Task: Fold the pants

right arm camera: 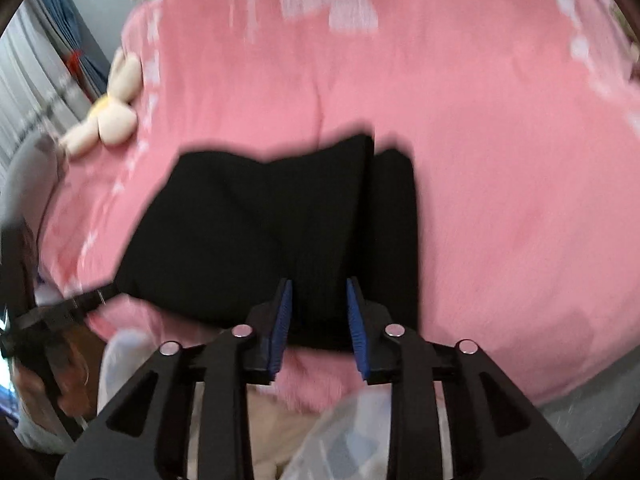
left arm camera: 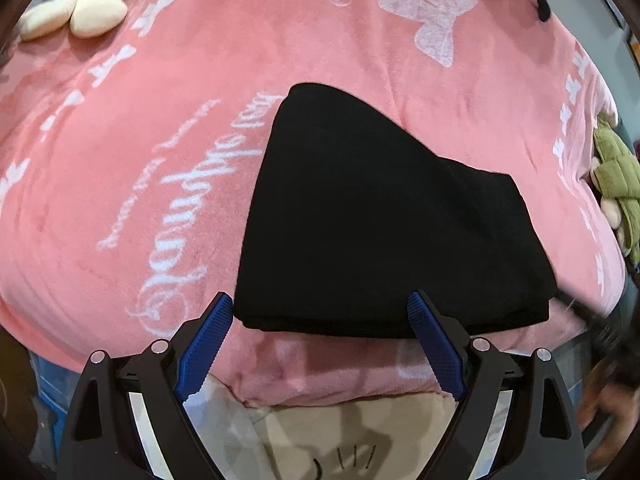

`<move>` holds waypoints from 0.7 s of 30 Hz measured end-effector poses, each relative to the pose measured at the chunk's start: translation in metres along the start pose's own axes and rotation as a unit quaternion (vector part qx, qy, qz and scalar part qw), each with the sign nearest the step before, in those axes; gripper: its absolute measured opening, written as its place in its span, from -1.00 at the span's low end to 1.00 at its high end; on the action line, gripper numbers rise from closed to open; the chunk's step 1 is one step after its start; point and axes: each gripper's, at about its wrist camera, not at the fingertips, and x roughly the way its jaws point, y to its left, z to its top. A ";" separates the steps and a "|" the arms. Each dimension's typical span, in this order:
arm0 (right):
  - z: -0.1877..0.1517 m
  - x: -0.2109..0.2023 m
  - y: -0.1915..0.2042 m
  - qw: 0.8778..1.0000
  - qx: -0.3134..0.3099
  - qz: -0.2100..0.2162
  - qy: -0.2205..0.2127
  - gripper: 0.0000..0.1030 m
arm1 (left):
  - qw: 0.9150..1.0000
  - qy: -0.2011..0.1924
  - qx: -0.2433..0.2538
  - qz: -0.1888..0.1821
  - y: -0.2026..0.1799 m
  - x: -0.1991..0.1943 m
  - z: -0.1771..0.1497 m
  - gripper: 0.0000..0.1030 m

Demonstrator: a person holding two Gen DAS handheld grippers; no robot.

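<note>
The left gripper [left arm camera: 320, 306] has its jaws spread wide, the blue pads [left arm camera: 204, 352] well apart and closed on nothing; the near folded edge of the black pants [left arm camera: 380, 220] lies between the fingertips and just beyond them, though whether the tips touch the cloth cannot be told; the right gripper [right arm camera: 319, 294] stands partly open, its jaws narrower than the left's, with its blue pads [right arm camera: 280, 320] framing a strip of the pants [right arm camera: 280, 220] at the near edge; the picture is too blurred to tell whether cloth is actually pinched, but a gap shows between the pads; the pants lie folded into a compact dark bundle near the front edge of the bed, flat on a pink blanket [left arm camera: 120, 160] printed with white script and bows; in the right wrist view a second layer shows as a narrower panel beside the main fold; a cream flower-shaped plush [left arm camera: 80, 8] sits at the far left of the blanket, well apart from the pants; a green plush [left arm camera: 618, 184] hangs at the right edge; below the blanket's near hem a beige sheet [left arm camera: 340, 432] shows.
</note>
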 end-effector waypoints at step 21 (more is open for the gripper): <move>0.062 0.024 -0.001 0.997 -0.052 -0.038 -0.046 -0.81 | 1.000 0.002 0.016 0.018 -0.002 0.011 0.005 0.68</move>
